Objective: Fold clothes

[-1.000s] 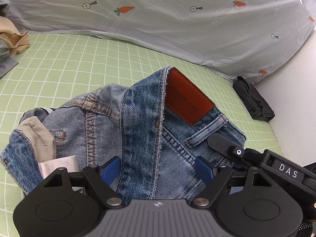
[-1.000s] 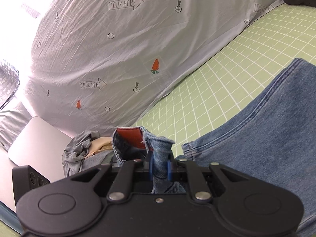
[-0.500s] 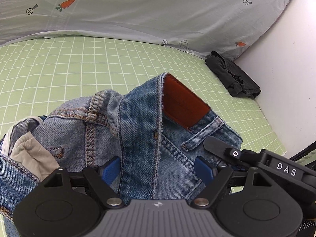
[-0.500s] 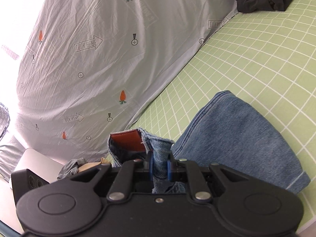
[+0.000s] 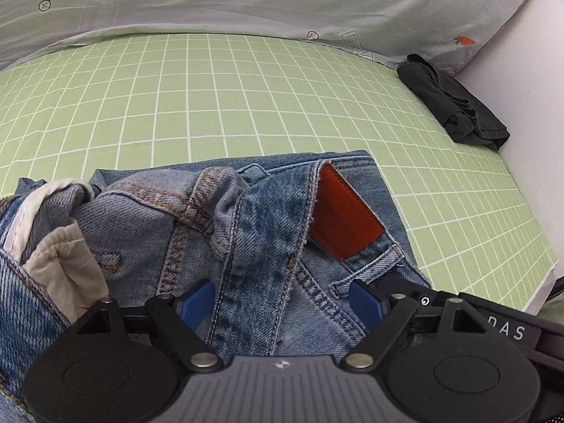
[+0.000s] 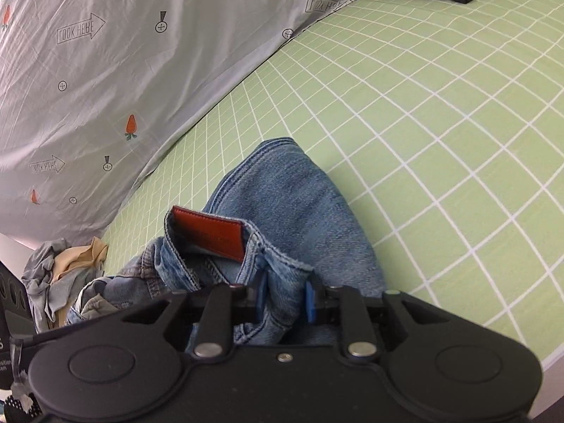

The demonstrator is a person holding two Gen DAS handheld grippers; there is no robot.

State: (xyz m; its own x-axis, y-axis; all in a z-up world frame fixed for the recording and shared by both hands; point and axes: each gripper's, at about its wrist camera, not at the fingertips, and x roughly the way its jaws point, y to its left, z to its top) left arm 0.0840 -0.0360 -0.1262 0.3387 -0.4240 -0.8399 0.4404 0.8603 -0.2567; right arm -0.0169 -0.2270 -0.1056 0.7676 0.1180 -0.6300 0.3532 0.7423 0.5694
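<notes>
Lying bunched on the green sheet with a white grid (image 5: 246,105), the faded blue denim jeans (image 5: 246,232) sit at the near edge of the bed, waistband end up toward both cameras. Left gripper (image 5: 282,305): its 2 blue-padded fingers (image 5: 195,303) stand wide apart, with a fold of the waistband running between them; pads not pressed on the cloth. Right gripper (image 6: 284,298): blue pads narrow, pinched onto a bunched strip of the denim waistband, cloth filling the gap. Rust-red leather patch (image 5: 343,222) on the waistband faces up, just beyond the left gripper and to the right of the fold; in the right wrist view the patch (image 6: 211,232) sits just left of the pinched strip. Pale beige pocket lining (image 5: 63,268) shows at the near left, turned out of the jeans. One rounded denim fold (image 6: 292,190) extends far from the right gripper, flat on the sheet. Grey bedcover printed with carrots and arrows (image 6: 105,70) is heaped along the far side. Crumpled black garment (image 5: 454,105) lies at the far right corner by the white wall (image 5: 528,70), well apart from the jeans. Heap of grey and tan clothes (image 6: 60,275) sits at the left in the right wrist view.
</notes>
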